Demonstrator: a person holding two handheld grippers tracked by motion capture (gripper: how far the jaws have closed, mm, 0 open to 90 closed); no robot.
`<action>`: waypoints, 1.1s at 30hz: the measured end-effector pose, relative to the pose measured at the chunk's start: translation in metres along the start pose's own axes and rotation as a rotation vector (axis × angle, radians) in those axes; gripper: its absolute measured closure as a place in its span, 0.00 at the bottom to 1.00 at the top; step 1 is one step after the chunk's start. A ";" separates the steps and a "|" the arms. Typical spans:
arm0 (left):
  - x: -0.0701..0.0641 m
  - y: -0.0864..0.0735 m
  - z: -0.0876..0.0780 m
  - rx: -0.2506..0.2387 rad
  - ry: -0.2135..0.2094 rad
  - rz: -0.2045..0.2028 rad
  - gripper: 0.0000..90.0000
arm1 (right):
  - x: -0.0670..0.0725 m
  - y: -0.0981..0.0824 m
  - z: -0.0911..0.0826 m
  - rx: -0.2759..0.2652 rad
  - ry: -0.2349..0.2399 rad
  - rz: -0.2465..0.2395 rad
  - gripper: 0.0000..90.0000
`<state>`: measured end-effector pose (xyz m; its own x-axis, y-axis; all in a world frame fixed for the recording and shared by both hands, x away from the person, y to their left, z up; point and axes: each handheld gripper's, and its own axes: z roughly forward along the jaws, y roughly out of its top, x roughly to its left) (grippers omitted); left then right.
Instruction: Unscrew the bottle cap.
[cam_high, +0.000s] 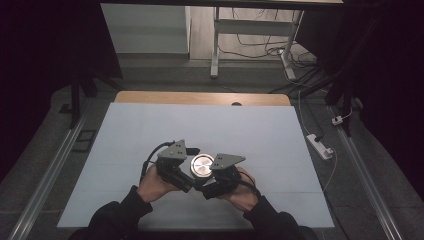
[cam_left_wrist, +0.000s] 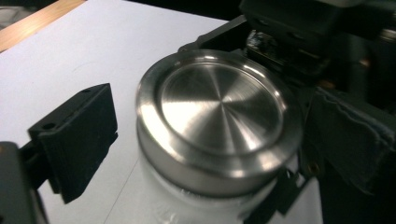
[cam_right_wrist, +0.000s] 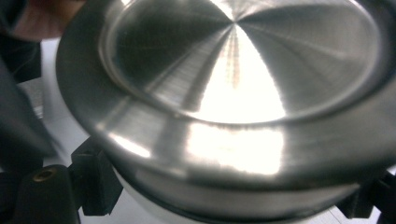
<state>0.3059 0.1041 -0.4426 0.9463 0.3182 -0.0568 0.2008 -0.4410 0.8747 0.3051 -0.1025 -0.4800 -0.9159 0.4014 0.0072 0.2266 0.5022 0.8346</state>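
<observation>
Right gripper (cam_high: 212, 186) jaws apparently clamp the jar (cam_left_wrist: 196, 205); left gripper (cam_high: 192, 167) jaws stand wide around its steel lid (cam_high: 201, 165). A poor regrip risks slipping.

High view: dim room, black vignette at both sides and the top corners; the pale blue-white table sheet (cam_high: 210, 125) is the brightest area, evenly lit, shadows faint. Left gripper view: sharp on the round brushed-steel lid (cam_left_wrist: 219, 112), radial glare streaks; far corners soft. Right gripper view: same lid (cam_right_wrist: 233, 84) blurred, strong white glare at centre and rim, dark foreground.
</observation>
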 end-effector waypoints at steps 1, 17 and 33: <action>0.001 0.000 -0.004 0.006 -0.022 0.016 0.04 | 0.000 0.000 0.000 -0.001 0.006 -0.002 0.17; -0.003 -0.003 -0.013 0.098 -0.222 0.222 0.18 | 0.018 0.001 0.004 0.024 0.203 -0.145 0.17; -0.013 0.003 0.008 0.070 0.076 0.038 0.20 | 0.004 -0.001 0.002 0.011 0.010 -0.010 0.17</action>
<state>0.2965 0.0921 -0.4431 0.9321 0.3620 0.0146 0.1851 -0.5105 0.8397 0.3022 -0.0995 -0.4820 -0.9213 0.3889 0.0044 0.2210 0.5143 0.8286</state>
